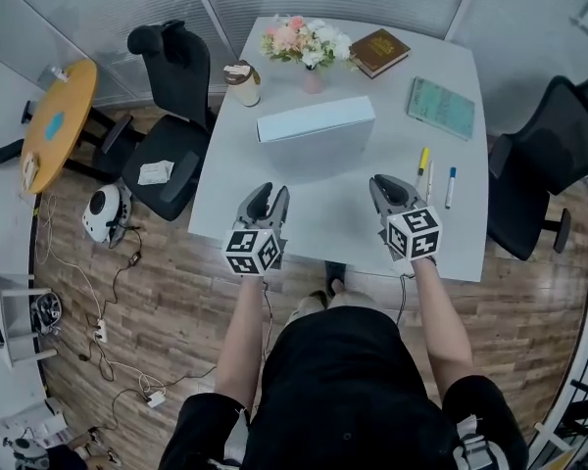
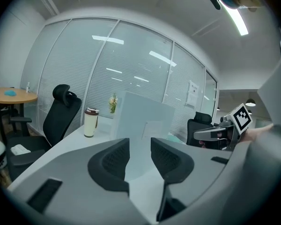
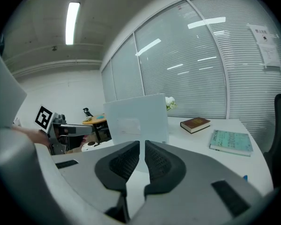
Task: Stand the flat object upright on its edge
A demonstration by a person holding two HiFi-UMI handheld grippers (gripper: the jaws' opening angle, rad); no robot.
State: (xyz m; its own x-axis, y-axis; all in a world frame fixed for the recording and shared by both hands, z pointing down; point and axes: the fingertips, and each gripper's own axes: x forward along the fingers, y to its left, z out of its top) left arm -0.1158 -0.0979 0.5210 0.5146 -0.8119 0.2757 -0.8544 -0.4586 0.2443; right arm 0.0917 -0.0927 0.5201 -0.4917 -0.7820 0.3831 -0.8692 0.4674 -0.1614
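At the left of the head view, beside the black office chair [image 1: 167,116], my left gripper [image 1: 264,192] hovers over the near edge of the white table [image 1: 323,218]. Its jaws are apart with nothing between them; through the gap, its own view shows only the tabletop and the box beyond.

In the middle of the frame, the pale blue flat cardboard box [image 1: 316,125] stands on its long edge, apart from both tools. Nothing props it up. By my reading the task is done, or nearly so.

Right of centre, my right gripper [image 1: 384,180] is level with the left one. Its jaws are drawn in to a thin slit and grip nothing.

The danger from here is a topple. The box is tall and thin on a narrow footing, so I judge that a light knock to a top corner, or a bump to the table, would lay it flat again. Falling away from me, it could hit the brown-lidded paper cup [image 1: 242,83] or the pink vase of flowers [image 1: 309,45] in the upper part of the frame. The yellow and blue pens [image 1: 436,176] at the right could roll if I sweep across them.
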